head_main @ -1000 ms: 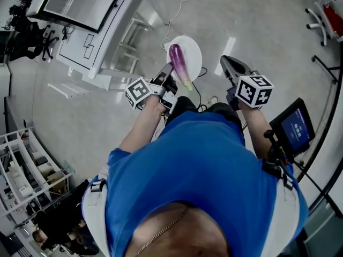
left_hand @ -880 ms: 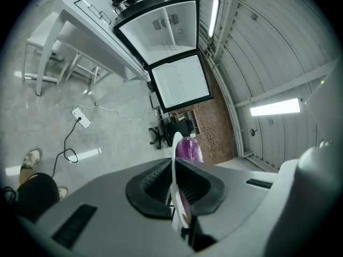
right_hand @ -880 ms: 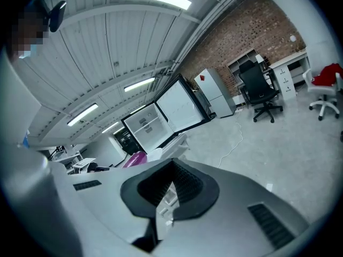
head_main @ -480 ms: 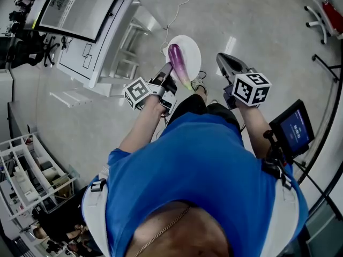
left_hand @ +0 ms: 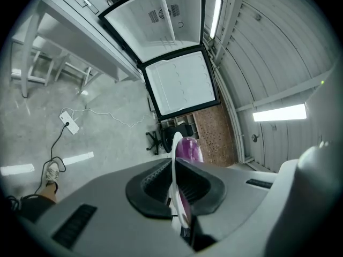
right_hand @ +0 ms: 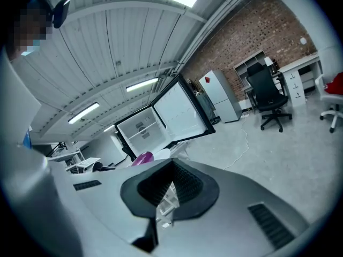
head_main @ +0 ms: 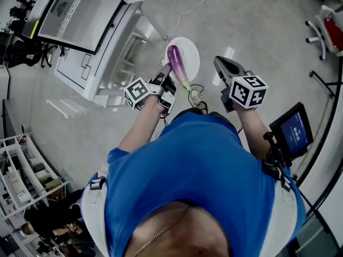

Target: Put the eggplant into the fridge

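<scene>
Transport step. Your left tongs (head_main: 168, 71) pinch the rim of the white plate (head_main: 191, 50), on which the eggplant (head_main: 176, 63) lies lengthwise. Your right tongs (head_main: 220, 63) are pressed together on nothing. Farther ahead, the fridge (head_main: 75, 20) stands open. Next you likely need to close that gap with the plate level, then set the eggplant on a shelf.

purple eggplant (head_main: 176, 63), white plate (head_main: 192, 51)
</scene>
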Demonstrator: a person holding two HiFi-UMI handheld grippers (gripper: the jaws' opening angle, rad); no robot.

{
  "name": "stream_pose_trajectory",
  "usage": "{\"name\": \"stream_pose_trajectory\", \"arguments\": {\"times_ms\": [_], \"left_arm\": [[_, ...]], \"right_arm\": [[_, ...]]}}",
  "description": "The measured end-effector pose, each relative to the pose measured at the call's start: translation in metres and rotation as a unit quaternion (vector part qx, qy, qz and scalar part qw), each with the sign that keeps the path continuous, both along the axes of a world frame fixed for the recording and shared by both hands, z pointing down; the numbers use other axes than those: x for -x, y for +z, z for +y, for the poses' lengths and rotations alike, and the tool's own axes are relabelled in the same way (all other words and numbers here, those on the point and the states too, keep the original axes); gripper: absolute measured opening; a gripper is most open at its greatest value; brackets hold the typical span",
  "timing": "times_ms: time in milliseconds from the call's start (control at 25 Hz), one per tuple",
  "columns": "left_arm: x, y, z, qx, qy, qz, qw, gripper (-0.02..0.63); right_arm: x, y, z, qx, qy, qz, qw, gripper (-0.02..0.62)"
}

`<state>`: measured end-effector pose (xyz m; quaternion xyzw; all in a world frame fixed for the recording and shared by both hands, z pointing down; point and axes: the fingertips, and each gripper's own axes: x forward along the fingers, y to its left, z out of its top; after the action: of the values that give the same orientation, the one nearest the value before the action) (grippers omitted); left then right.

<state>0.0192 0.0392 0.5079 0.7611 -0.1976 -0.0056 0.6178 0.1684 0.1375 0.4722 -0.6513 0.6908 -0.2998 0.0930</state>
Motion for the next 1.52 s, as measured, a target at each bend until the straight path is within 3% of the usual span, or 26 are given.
{"name": "stream_pose_trajectory", "arguments": {"times_ms": [280,680,960,1120,1360,1520], "left_arm": [[-0.008,-0.008,-0.063,0.003,-0.035,0.006,0.9994,0.025],[0.036,-0.013,-0.148,0.002,-0.121,0.009,0.9926,0.025],[0.084,-0.026,-0.151,0.001,-0.189,0.014,0.9819,0.025],[0.107,-0.016,-0.199,0.004,-0.23,0.009,0.9732,0.025],[0.123,-0.018,-0.217,-0.002,-0.276,0.011,0.961,0.025],[0.129,-0.017,-0.256,0.0,-0.304,0.007,0.9525,0.025]], "right_arm": [[-0.004,-0.006,-0.078,0.004,-0.045,0.004,0.999,0.0],[0.033,-0.014,-0.191,0.001,-0.135,0.014,0.991,0.0],[0.068,-0.03,-0.211,-0.001,-0.191,0.027,0.981,0.0],[0.087,-0.022,-0.271,0.003,-0.231,0.028,0.973,0.0],[0.101,-0.023,-0.303,-0.009,-0.276,0.034,0.961,0.0],[0.108,-0.024,-0.353,-0.011,-0.305,0.034,0.952,0.0]]}}
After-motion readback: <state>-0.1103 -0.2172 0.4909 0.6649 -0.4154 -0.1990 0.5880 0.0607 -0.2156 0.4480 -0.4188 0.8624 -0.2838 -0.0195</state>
